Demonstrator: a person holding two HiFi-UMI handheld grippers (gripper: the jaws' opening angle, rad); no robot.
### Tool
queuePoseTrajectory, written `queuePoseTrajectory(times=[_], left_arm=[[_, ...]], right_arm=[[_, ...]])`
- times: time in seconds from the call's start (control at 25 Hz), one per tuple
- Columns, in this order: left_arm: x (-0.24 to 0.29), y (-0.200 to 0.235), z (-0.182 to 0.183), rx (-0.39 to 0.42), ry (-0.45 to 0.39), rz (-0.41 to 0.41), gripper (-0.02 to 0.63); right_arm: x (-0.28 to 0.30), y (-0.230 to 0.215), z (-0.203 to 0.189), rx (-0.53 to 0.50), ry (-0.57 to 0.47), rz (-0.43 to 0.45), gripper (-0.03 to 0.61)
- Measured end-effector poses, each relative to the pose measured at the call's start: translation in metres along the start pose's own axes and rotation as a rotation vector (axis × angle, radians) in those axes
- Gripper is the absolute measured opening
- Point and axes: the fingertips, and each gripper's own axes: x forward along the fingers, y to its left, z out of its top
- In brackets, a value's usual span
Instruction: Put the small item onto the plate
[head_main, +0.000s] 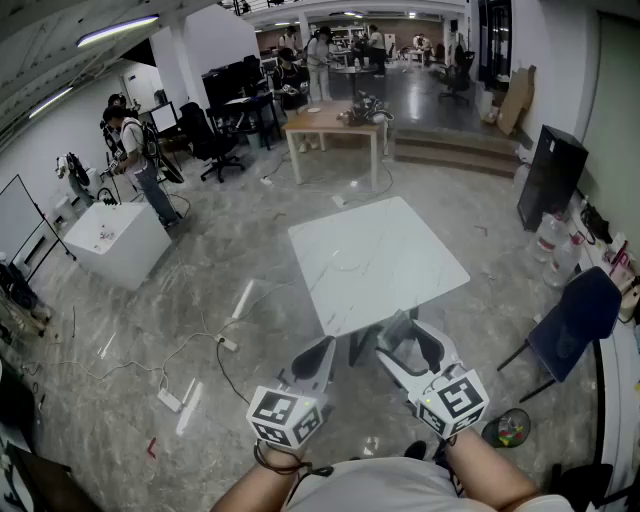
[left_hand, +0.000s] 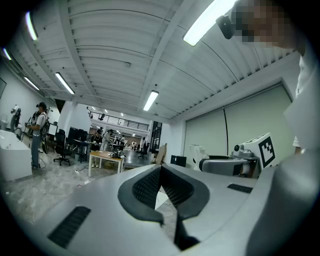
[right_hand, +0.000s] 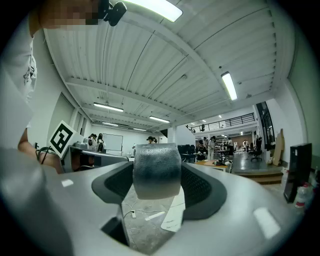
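My right gripper (head_main: 410, 345) (right_hand: 157, 176) is shut on the small item, a grey textured roll (right_hand: 156, 170) (head_main: 398, 337) that sits crosswise between the dark pads. My left gripper (head_main: 316, 356) (left_hand: 161, 172) is held beside it at waist height, its jaws shut with nothing between them. Both point toward a white marble-topped table (head_main: 375, 262) standing a step ahead of me; its top looks bare. No plate shows in any view.
A blue chair (head_main: 575, 320) stands right of the table and a small bin (head_main: 510, 428) is near my right foot. Cables and a power strip (head_main: 170, 400) lie on the floor at the left. A white box (head_main: 118, 240), people (head_main: 140, 160) and a wooden table (head_main: 335, 125) are farther off.
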Motion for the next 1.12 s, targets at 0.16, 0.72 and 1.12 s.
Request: queuePoseTrajectory(times=[0.16, 0.72, 1.12], left_arm=[[0.002, 0.003, 0.003, 0.002, 0.001, 0.002, 0.005], [0.002, 0.013, -0.006, -0.009, -0.001, 0.002, 0.005], [0.018, 0.041, -0.006, -0.016, -0.001, 0.021, 0.005]], right_arm=[[0.003, -0.002, 0.003, -0.002, 0.001, 0.001, 0.290], [0.010, -0.001, -0.005, -0.014, 0.008, -0.009, 0.288], [0.042, -0.017, -0.009, -0.014, 0.014, -0.001, 0.288]])
